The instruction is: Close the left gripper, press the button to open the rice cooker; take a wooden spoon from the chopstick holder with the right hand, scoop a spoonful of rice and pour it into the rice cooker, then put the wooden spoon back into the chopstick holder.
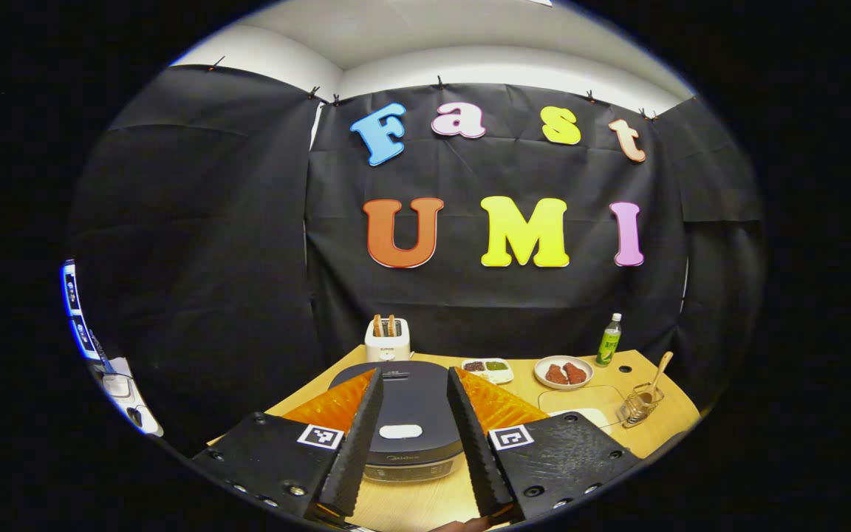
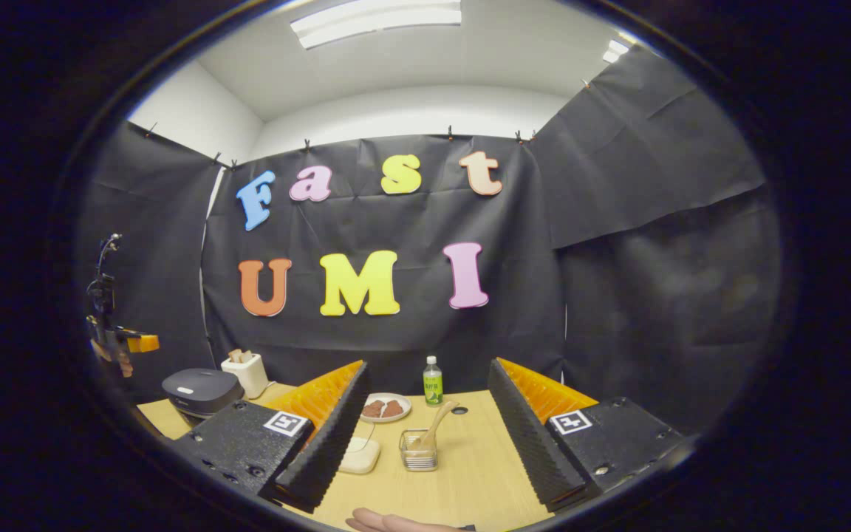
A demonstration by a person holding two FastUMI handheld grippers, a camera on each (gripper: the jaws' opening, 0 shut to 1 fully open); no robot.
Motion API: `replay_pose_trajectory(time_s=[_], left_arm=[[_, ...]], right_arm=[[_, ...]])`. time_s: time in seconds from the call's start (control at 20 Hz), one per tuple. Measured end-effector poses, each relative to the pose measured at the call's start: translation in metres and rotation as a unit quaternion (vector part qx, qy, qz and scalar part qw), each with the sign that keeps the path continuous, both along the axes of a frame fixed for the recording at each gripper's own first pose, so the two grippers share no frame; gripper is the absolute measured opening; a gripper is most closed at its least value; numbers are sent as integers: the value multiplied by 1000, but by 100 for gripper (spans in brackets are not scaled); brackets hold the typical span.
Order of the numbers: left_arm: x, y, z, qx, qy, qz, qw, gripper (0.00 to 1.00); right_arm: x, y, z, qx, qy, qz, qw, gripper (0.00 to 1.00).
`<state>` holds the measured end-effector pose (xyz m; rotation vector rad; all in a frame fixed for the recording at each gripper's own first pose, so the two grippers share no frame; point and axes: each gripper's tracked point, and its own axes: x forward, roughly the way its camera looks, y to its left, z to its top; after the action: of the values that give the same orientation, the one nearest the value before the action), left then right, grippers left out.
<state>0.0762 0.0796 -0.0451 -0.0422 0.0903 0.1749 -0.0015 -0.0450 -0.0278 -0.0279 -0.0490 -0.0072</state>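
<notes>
The wooden table (image 1: 470, 488) is carrying the dark rice cooker (image 1: 407, 414), which is sitting with its lid down straight ahead of the left claw (image 1: 414, 436), between its two fingers that are standing wide apart and holding nothing. The right claw (image 2: 425, 443) is also standing open and empty, and the wire chopstick holder (image 2: 419, 451) is resting on the table just ahead between its fingers. The wooden spoon (image 2: 436, 425) is leaning inside that holder, its handle pointing up toward the right finger.
</notes>
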Motion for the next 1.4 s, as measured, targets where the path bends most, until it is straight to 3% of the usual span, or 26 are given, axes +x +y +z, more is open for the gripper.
replay_pose_trajectory(time_s=[0.05,0.15,0.2,0.3,0.4,0.75,1.1,1.25,1.4], left_arm=[[6,1,-8,-7,11,-3,1000,58],[10,0,-16,-31,27,-5,999,17],[14,3,-25,-39,38,-3,999,27],[25,4,-41,-40,54,-2,998,26],[31,11,-63,-34,96,17,995,0],[43,7,-121,-54,185,16,981,0],[46,4,-134,-53,195,-4,979,1],[51,7,-128,-66,180,9,981,0],[44,5,-139,-63,205,7,977,0]], right_arm=[[-1,4,-6,4,13,10,1000,100],[-1,8,-13,4,26,26,999,100],[1,5,-14,-1,26,24,999,100],[3,2,-18,-10,26,20,999,100],[4,3,-22,-12,32,20,999,100],[10,0,-33,-22,46,19,998,100],[18,13,-45,-43,49,39,997,100],[19,13,-44,-44,50,40,997,100],[22,11,-48,-43,52,34,997,100]])
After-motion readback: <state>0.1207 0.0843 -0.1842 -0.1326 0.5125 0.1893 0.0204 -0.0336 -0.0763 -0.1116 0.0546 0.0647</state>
